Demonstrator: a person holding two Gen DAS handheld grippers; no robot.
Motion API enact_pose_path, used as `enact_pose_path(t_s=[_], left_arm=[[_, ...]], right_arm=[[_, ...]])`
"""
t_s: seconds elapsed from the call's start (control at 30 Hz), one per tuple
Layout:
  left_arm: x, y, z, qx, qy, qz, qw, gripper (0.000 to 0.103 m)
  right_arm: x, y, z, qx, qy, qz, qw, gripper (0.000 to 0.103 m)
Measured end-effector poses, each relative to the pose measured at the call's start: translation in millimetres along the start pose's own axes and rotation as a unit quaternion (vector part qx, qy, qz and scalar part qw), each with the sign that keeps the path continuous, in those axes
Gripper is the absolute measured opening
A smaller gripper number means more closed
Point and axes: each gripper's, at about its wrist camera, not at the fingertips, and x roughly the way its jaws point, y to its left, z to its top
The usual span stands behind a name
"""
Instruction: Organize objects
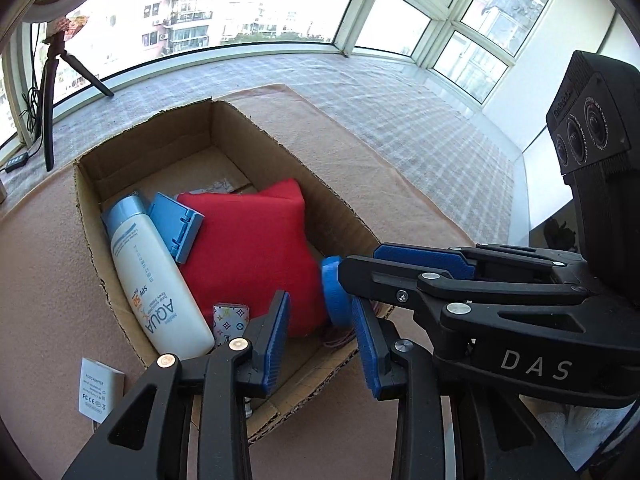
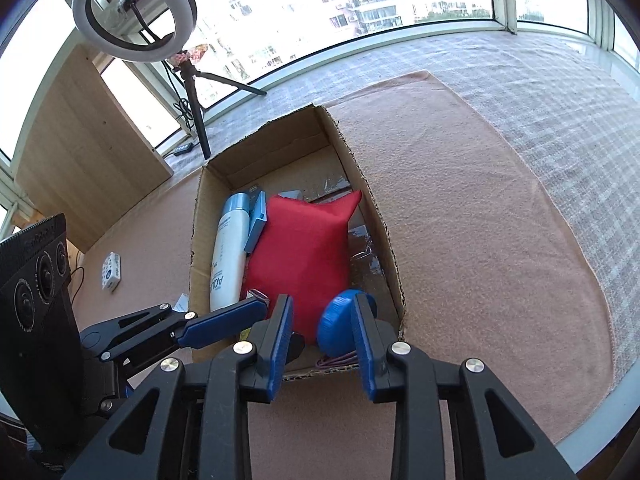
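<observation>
An open cardboard box (image 1: 92, 248) lies on a pink mat (image 2: 480, 240). It holds a white AQUA bottle (image 1: 156, 280), a light blue plastic piece (image 1: 176, 226), a red cloth bag (image 1: 256, 248) and a small patterned packet (image 1: 231, 320). A blue round disc (image 2: 340, 320) rests at the box's near end against the bag. My right gripper (image 2: 324, 344) is open; the disc sits between its fingertips, beside the right finger. My left gripper (image 1: 322, 340) stands open over the box's near edge, holding nothing. The other gripper's fingers (image 1: 424, 258) reach in from the right.
A white adapter box (image 1: 100, 390) and a small white carton (image 2: 111, 272) lie on the mat left of the box. A ring light on a tripod (image 2: 134, 12) and a wooden board (image 2: 88, 152) stand at the back left. Pink cord (image 2: 340, 360) lies in the box's near corner.
</observation>
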Motion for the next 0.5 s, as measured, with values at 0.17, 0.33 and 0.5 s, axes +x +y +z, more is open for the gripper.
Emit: enact_pose_path(t_s=[0.17,0.33,0.5], left_arm=[[-9.0,9.2,-4.4,-0.006,-0.004,0.006,1.0000,0.035],[-24.3,24.5,-14.7,-0.018,-0.009,0.019,0.9996,0.035],[-45.9,51.6,-32.6,-0.035,-0.013,0.042,0.9984,0.035]], right_arm=[[1.5,4.1,-1.5,0.001,0.002,0.011,1.000,0.030],[0.6,12.0,-6.5,0.006,0.003,0.022,1.000,0.030],[-2.9,27.8,-15.8,0.000,0.000,0.030,1.000,0.031]])
